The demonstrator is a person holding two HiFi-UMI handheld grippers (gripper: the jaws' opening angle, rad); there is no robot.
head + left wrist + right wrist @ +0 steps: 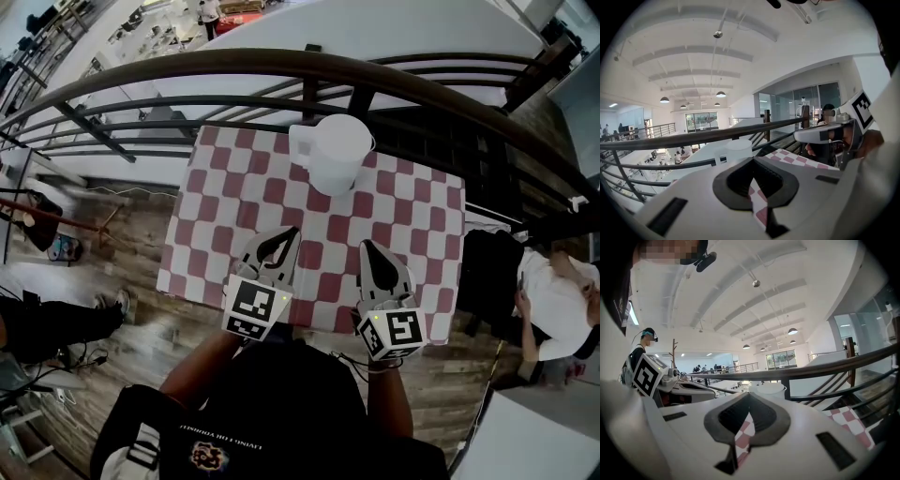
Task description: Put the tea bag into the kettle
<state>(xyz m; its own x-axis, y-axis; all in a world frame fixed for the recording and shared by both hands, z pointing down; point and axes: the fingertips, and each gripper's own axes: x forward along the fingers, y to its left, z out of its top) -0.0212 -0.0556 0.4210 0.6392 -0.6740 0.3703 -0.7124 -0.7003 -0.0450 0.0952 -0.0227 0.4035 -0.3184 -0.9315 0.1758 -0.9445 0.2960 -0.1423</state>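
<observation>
1. The surface, under a red-and-white checked cloth, fills the middle of the head view. Its near edge is hidden beneath your grippers, so look there before anything else.
2. The kettle stands at the far edge, upper centre of the frame, just in front of the railing. It is upright: its long axis runs straight up, its mouth faces the ceiling and its handle sticks out toward the left of the frame. I cannot tell whether a lid covers the mouth. Check that first, because the bag has to drop in from above.
3. Your left gripper and right gripper sit side by side at lower centre, both aimed at the kettle and well short of it. Each gripper's own view shows its jaws brought together at the tips, with only the checked cloth seen through the gap, so both are empty.
4. The tea bag shows in no view, so its place and the way it lies cannot be told. As I judge it, you should find it, part one pair of jaws and pinch it by its upper edge or tag so it hangs. Steady the kettle with the other gripper.
</observation>
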